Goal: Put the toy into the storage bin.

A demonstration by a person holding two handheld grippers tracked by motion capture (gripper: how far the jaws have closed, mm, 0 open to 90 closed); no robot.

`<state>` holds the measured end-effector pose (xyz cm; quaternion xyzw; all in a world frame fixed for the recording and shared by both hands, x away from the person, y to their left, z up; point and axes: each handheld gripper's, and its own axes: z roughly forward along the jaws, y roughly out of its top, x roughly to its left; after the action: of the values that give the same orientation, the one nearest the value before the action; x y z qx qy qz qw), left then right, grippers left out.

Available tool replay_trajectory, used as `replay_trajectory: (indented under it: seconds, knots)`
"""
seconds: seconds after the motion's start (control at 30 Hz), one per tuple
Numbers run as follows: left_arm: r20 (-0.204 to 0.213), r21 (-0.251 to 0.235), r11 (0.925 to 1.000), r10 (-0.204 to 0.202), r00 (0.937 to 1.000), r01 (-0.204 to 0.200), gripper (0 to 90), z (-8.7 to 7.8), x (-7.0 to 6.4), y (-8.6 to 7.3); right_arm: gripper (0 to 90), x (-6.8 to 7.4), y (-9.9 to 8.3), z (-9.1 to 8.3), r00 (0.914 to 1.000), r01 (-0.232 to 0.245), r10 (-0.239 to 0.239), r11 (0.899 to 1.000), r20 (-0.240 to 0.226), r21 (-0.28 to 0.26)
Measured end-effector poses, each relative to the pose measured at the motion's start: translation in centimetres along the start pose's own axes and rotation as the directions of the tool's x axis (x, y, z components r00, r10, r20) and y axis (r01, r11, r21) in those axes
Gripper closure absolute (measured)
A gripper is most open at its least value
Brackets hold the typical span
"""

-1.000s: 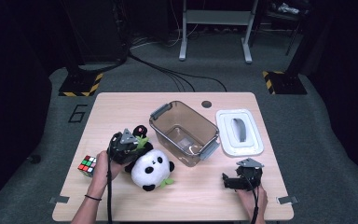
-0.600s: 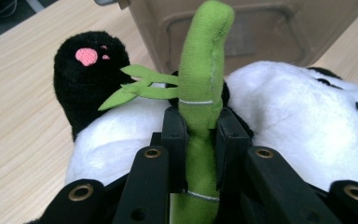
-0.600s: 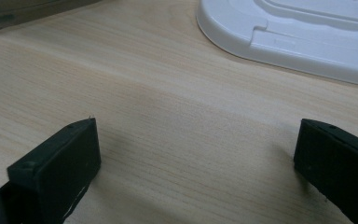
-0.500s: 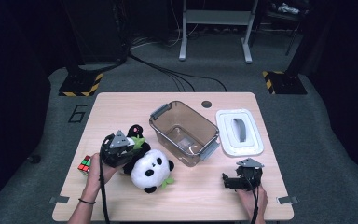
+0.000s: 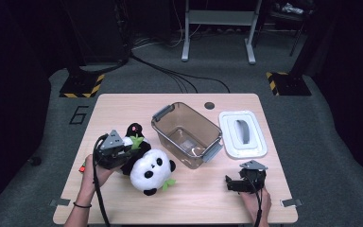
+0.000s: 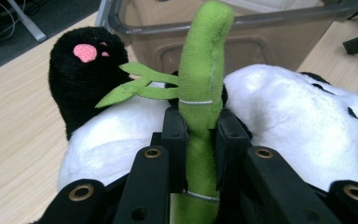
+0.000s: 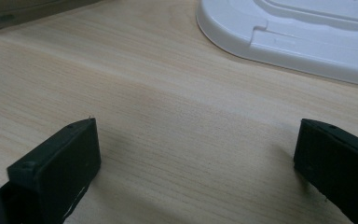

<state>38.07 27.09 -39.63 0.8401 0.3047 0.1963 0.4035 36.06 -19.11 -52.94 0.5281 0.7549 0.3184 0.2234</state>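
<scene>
A black-and-white panda plush (image 5: 150,172) lies on the wooden table left of centre. Its green bamboo stalk (image 6: 203,60) stands up between my left gripper's jaws. My left gripper (image 5: 130,145) (image 6: 200,126) is shut on that stalk, resting against the panda's white body (image 6: 270,102). Just left of the stalk is a black paw with a pink pad (image 6: 86,70). My right gripper (image 5: 229,183) (image 7: 196,154) rests on the bare table at the front right, open, with nothing between its jaws.
A clear brown bin (image 5: 201,119) (image 6: 261,32) stands empty at the table's middle, just behind the panda. Its white lid (image 5: 242,134) (image 7: 307,32) lies flat to the right. A cube toy (image 5: 82,168) peeks out behind the left hand.
My left gripper has shifted slightly left with the stalk, tugging the panda a little that way. The left hand now covers most of the cube. The right gripper has stayed still.
</scene>
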Motion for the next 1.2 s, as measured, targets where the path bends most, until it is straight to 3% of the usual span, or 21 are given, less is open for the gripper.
replay_trajectory:
  seconds: [0.67,1.0,1.2]
  knots:
    - [0.015,-0.060,0.9981,0.017,0.9997,-0.016,77.5,-2.9,0.4,2.0,0.0,0.0,0.0,0.0,1.0000,-0.001,0.001,1.000,0.001,0.000]
    - [-0.004,-0.088,0.9949,0.049,0.9988,-0.049,77.5,-4.3,0.6,4.2,0.0,0.0,0.0,0.0,1.0000,-0.001,0.001,1.000,0.001,0.000]
    - [0.005,-0.100,0.9935,0.055,0.9985,-0.054,77.5,-4.8,0.6,5.2,0.0,0.0,0.0,0.0,1.0000,-0.001,0.001,1.000,0.001,0.000]
